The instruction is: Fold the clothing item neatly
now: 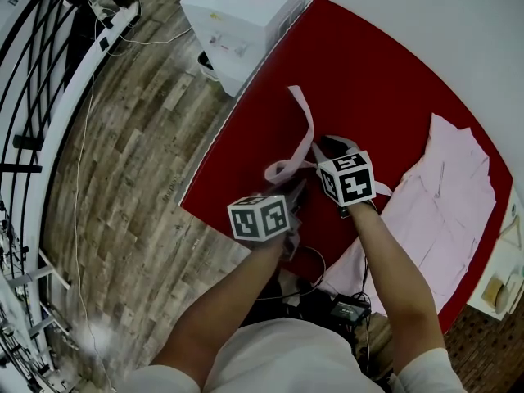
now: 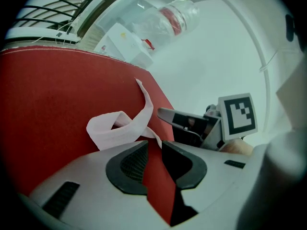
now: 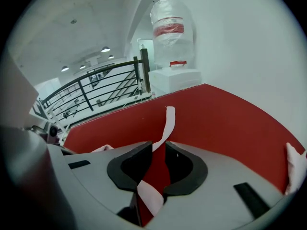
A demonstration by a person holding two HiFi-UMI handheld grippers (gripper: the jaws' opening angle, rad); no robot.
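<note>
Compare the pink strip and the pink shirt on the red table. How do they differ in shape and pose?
The strip is long and narrow; the shirt is broad. The strip curls and loops, partly standing up off the red table; the shirt lies spread fairly flat. The strip runs between the jaws of the right claw; no claw touches the shirt. Both are pale pink cloth.

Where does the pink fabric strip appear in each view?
Head view: pink strip at centre, curling over the red cover.
Left gripper view: centre-left, looped just beyond the jaws.
Right gripper view: centre, running between the jaws.
Shared landmark: white water dispenser past the cover's far edge.
</note>
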